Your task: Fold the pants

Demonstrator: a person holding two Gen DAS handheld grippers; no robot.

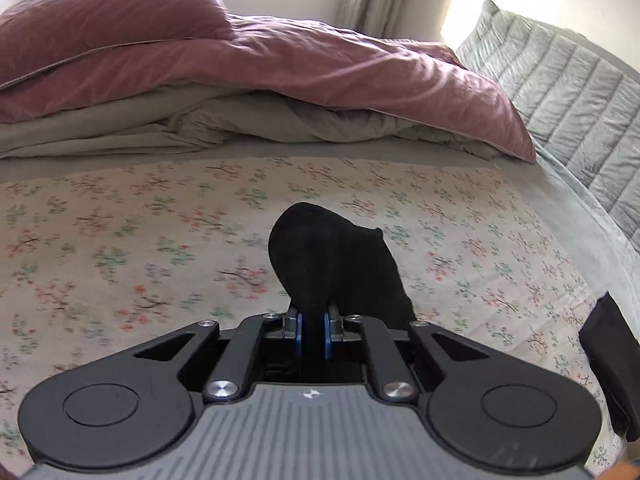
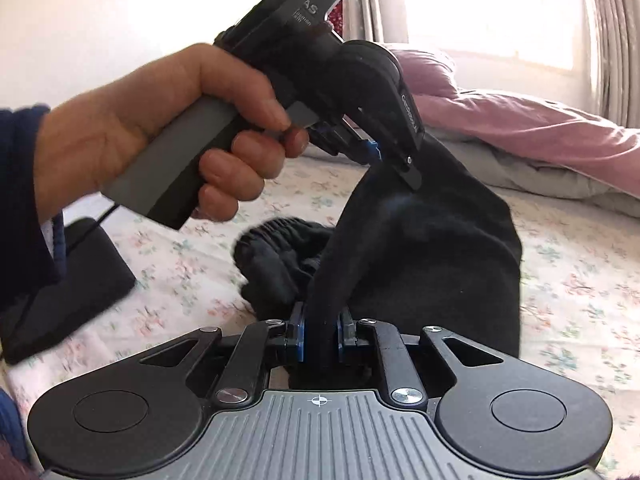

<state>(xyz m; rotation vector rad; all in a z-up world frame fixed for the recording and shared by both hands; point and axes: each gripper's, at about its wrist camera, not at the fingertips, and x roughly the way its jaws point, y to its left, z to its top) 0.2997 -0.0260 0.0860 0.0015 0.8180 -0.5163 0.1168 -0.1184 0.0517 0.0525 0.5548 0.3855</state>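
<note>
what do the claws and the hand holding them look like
Each claw is black with rounded lobes, silver bolts, blue finger pads and a ribbed grey body. The left claw has a grey pistol handle and white lettering. The bare left hand wears a navy sleeve.

Black left gripper, blue jaws, silver screws, grey ribbed housing; bare hand, navy sleeve.

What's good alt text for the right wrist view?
The right gripper pinches black pants lifted off a floral bedsheet. Opposite, a hand holds the left gripper, also clamped on the fabric.
</note>
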